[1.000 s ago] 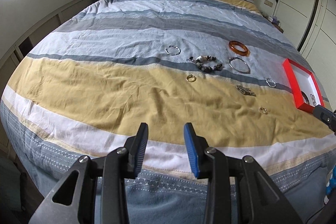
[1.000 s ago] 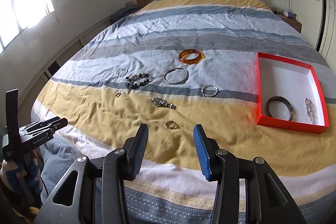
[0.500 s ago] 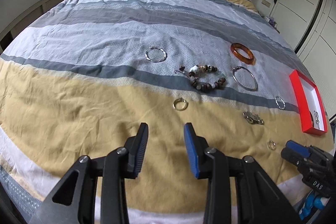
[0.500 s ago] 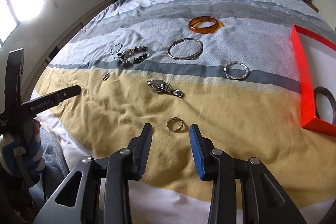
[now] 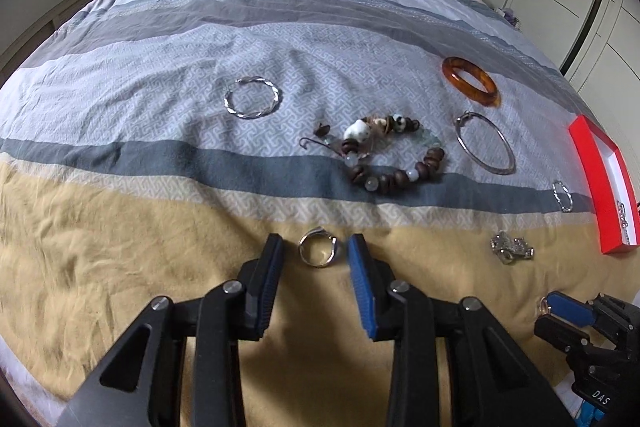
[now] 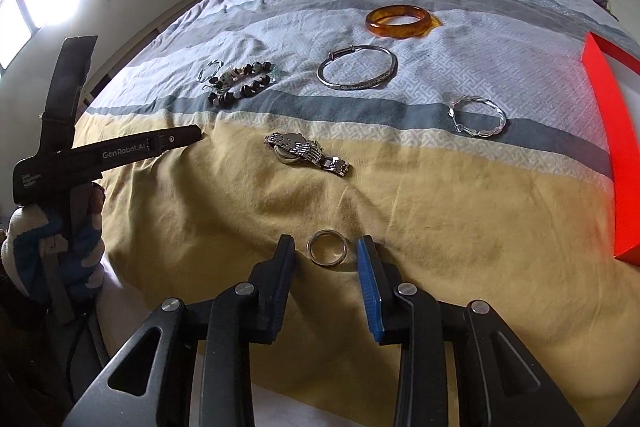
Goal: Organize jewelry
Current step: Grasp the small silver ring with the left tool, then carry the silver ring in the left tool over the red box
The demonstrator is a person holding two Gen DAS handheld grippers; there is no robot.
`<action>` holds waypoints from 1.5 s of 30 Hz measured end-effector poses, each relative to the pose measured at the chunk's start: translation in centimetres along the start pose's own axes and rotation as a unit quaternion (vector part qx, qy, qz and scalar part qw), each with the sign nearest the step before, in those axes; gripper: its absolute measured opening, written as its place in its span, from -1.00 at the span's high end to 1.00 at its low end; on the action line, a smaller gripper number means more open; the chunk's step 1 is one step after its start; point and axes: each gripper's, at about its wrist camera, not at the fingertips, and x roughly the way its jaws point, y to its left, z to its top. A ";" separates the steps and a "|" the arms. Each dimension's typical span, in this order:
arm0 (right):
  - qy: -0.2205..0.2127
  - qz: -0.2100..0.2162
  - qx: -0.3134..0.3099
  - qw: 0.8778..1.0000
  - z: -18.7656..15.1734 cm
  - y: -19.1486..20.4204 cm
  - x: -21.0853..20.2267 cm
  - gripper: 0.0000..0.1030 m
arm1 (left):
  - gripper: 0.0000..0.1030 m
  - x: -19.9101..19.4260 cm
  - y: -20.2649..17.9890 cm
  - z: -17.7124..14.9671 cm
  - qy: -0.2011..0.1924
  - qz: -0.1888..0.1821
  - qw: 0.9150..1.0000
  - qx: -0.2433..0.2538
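Jewelry lies spread over a striped bed cover. In the left wrist view a small silver ring point(image 5: 319, 249) lies on the yellow stripe between the tips of my left gripper point(image 5: 316, 247); the jaws are closing and the pads stand clear of it. In the right wrist view a plain silver band ring point(image 6: 326, 247) lies between the tips of my right gripper point(image 6: 326, 249), whose jaws are also closing without touching it. The red box point(image 5: 604, 183) sits at the right, with a chain showing inside.
Further up the bed lie a twisted silver bangle point(image 5: 252, 97), a beaded bracelet point(image 5: 394, 159), an amber bangle point(image 6: 399, 21), a plain silver bangle point(image 6: 357, 67), a small twisted bracelet point(image 6: 477, 117) and a steel watch point(image 6: 306, 149). A gloved hand point(image 6: 52, 247) holds the left gripper.
Both grippers have come down and forward over the bed, each now straddling a ring. Both pairs of jaws have narrowed.
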 end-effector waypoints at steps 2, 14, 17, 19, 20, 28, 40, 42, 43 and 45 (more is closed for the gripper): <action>0.001 0.001 -0.004 1.000 -0.1 0.1 0.2 0.49 | 0.65 0.1 -0.3 0.0 0.001 -0.004 1.000 0.007; -0.011 0.018 -0.005 1.000 -0.1 0.2 -0.9 0.61 | 0.66 -2.2 -1.1 -0.2 -0.012 0.002 1.000 0.012; -0.024 0.017 -0.005 1.000 0.0 0.2 -2.5 0.61 | 0.66 -3.8 -2.1 -0.1 -0.021 -0.006 1.000 0.020; -0.036 0.014 -0.001 0.999 0.0 -0.1 -3.9 0.61 | 0.66 -4.7 -3.3 0.0 -0.026 -0.015 0.999 0.026; -0.041 0.011 0.001 0.999 -0.1 -0.3 -4.7 0.61 | 0.66 -5.2 -4.0 0.1 -0.028 -0.021 0.999 0.031; -0.078 -0.037 0.040 0.995 -1.3 -5.4 -11.8 0.61 | 0.66 -7.5 -11.9 0.5 -0.030 -0.086 0.994 0.068; -0.112 -0.126 0.074 0.983 0.6 -19.1 -17.9 0.61 | 0.66 -5.1 -31.1 4.1 -0.022 -0.175 0.969 0.172; -0.108 -0.130 0.080 0.982 2.0 -21.8 -17.5 0.61 | 0.66 -3.6 -34.2 5.3 -0.013 -0.184 0.967 0.176; -0.104 -0.133 0.081 0.982 2.7 -23.0 -17.1 0.61 | 0.66 -2.6 -35.7 5.9 -0.006 -0.185 0.967 0.177; -0.092 -0.141 0.085 0.982 4.2 -25.3 -15.8 0.61 | 0.66 -0.6 -38.0 6.8 0.008 -0.183 0.966 0.179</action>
